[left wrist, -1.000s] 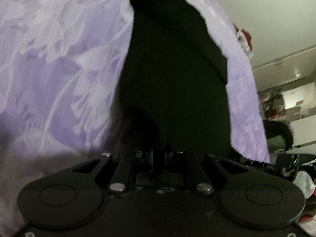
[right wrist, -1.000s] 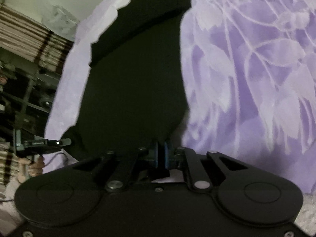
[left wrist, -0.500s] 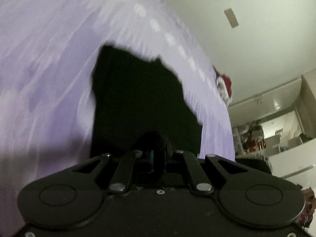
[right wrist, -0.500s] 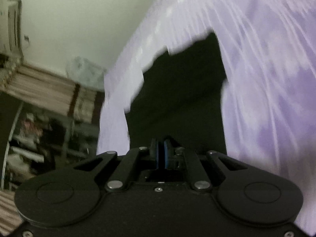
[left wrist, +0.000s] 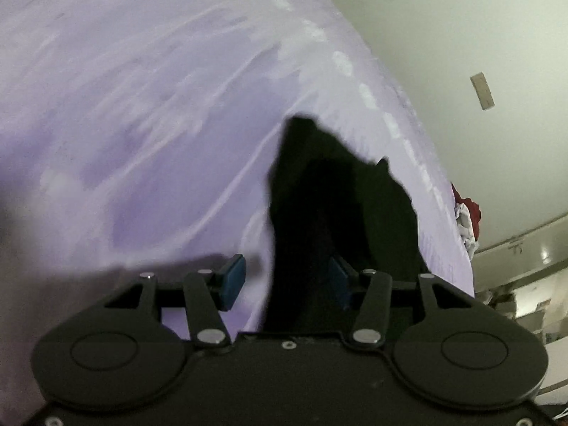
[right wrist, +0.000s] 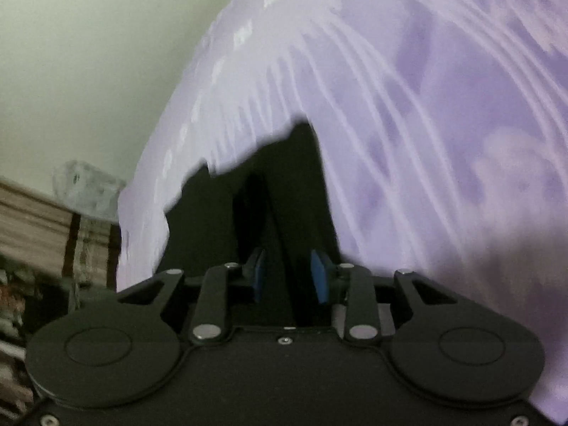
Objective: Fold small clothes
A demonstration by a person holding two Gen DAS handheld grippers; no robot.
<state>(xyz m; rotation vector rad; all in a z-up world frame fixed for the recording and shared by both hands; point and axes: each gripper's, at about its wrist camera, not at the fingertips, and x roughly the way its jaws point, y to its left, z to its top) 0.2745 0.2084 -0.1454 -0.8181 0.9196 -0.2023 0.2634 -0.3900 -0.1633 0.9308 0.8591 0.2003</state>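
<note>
A black garment (left wrist: 340, 206) lies on the purple flowered bed sheet (left wrist: 142, 124), blurred by motion. My left gripper (left wrist: 285, 280) hangs just over its near edge, jaws opening. The cloth reaches in between the blue pads (left wrist: 232, 277), and the left pad stands clear of it. In the right wrist view the same black garment (right wrist: 277, 184) runs up from my right gripper (right wrist: 288, 277). Those jaws are opening too, with a ridge of the cloth between the pads (right wrist: 319, 278), which do not press on it.
The sheet (right wrist: 426, 106) fills most of both views, with a pale wall behind the bed. A red and white bundle of cloth (left wrist: 467, 220) sits at the bed's far right edge. Left of the bed stand a plastic bag (right wrist: 85, 191) and cluttered shelves (right wrist: 32, 248).
Both grippers were shut on the black garment and swept across the bed with it. Now both sets of jaws have parted and let go of the cloth.
</note>
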